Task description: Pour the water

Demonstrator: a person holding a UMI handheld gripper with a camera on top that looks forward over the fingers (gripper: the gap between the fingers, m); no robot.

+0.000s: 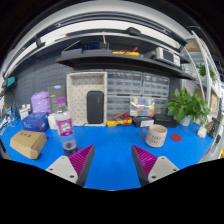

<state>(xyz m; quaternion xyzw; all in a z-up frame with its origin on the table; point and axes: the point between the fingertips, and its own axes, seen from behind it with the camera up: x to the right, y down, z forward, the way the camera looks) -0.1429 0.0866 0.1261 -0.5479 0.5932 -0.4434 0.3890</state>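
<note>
Gripper view: gripper (113, 163) fingers spread wide, nothing between them. Bottle (64, 123) stands on the blue table (110, 150) around 10 o'clock, beige cup (156, 134) at 1. I'd go for the bottle first, square on and low.

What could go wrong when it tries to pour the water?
The gripper is open and empty, with nothing between its fingers. The bottle stands close to a purple box and a cardboard box, so reaching in might bump them. The cup is small, so water might spill on the blue table.
</note>
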